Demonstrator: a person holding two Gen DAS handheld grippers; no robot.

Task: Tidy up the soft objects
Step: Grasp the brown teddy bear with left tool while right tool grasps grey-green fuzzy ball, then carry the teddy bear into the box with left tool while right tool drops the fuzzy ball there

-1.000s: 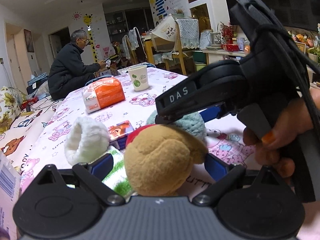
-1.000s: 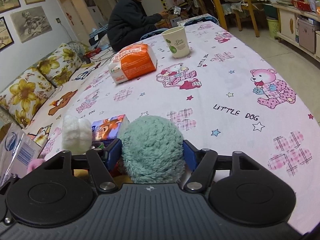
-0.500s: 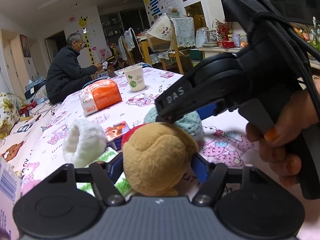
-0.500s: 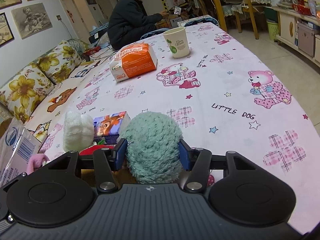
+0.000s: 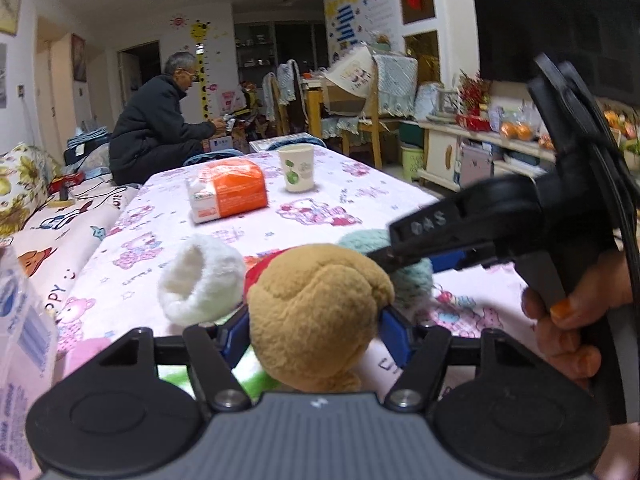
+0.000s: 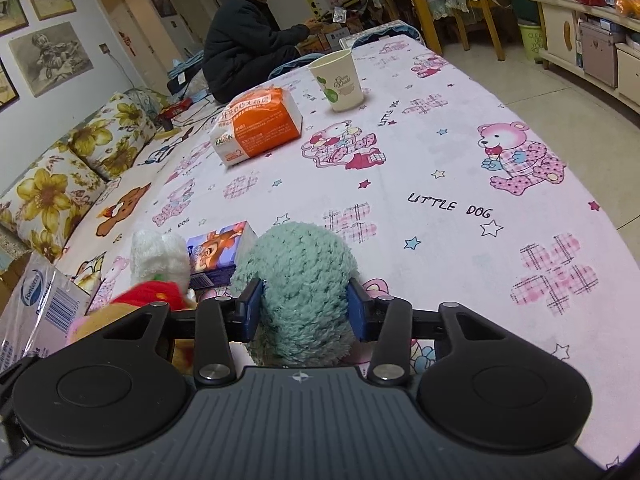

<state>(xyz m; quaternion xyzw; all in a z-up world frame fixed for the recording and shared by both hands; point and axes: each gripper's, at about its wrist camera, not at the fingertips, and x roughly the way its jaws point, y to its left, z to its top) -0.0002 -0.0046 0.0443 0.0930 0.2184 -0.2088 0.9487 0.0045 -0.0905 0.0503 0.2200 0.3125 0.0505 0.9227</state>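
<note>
In the left wrist view a brown plush toy (image 5: pixel 316 312) with a red part sits between the blue pads of my left gripper (image 5: pixel 314 336). Its jaws are closing and press on the plush's sides. In the right wrist view my right gripper (image 6: pixel 305 308) has its jaws closing on a fluffy teal ball (image 6: pixel 300 272), and the pads dent it. That ball (image 5: pixel 412 280) shows just behind the plush. A white fluffy piece (image 5: pixel 200 280) lies left of both on the pink tablecloth (image 6: pixel 440 184).
A small printed tissue pack (image 6: pixel 218 248) lies behind the white piece. Farther back stand an orange tissue pack (image 5: pixel 228 194) and a paper cup (image 5: pixel 297 168). A plastic-wrapped package (image 5: pixel 20 320) sits at the near left. A person (image 5: pixel 156 128) sits beyond the table.
Both pairs of jaws have narrowed: the left onto the brown plush, the right onto the teal ball. The left gripper has risen slightly with the plush.
</note>
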